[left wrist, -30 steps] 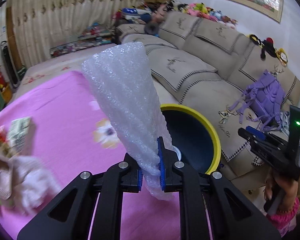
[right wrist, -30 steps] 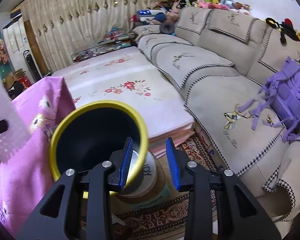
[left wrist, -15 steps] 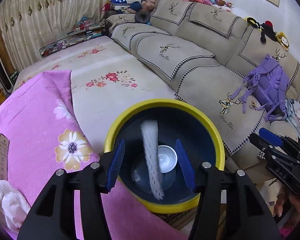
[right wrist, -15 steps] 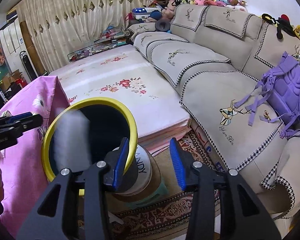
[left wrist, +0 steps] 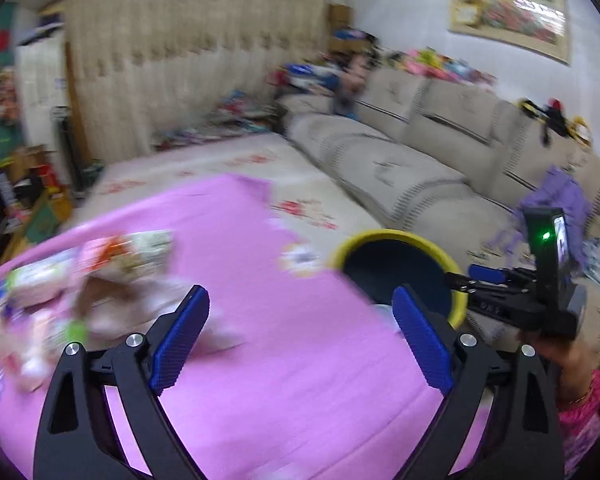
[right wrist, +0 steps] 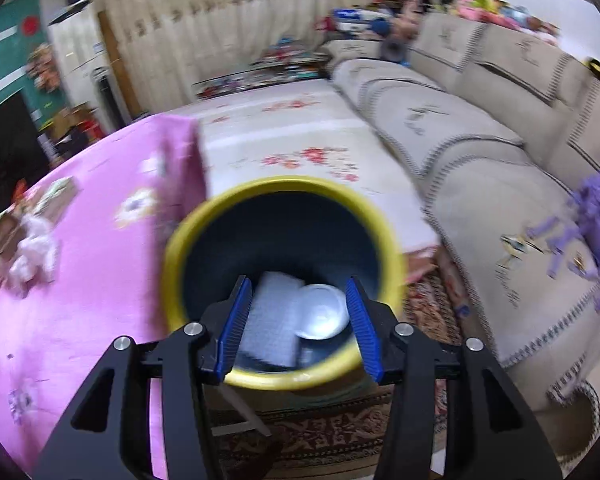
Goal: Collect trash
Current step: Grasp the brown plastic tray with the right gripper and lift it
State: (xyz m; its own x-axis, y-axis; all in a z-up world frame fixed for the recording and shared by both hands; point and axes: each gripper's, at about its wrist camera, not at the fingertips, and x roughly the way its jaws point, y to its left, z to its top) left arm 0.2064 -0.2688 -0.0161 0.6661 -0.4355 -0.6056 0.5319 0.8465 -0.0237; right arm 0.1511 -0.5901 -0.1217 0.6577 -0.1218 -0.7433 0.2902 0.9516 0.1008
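The bubble wrap (right wrist: 270, 320) and a white lid (right wrist: 322, 310) already lie in the yellow-rimmed bin (right wrist: 284, 188). Both the left tool (left wrist: 296, 336) and right tool (right wrist: 298, 318) gape wide, empty. More wrappers (left wrist: 80, 280) wait on the pink worktop (left wrist: 300, 380), far left.

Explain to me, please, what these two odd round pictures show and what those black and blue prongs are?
Each picture comes from a fisheye camera on a hand-held claw, looking along its two blue-padded fingers. A person holds one claw in each hand. The left claw is open and empty above a pink cloth with blurred litter on it. The right claw is also open, over a yellow-rimmed bin holding bubble wrap and a white bowl. A beige sofa stands behind.
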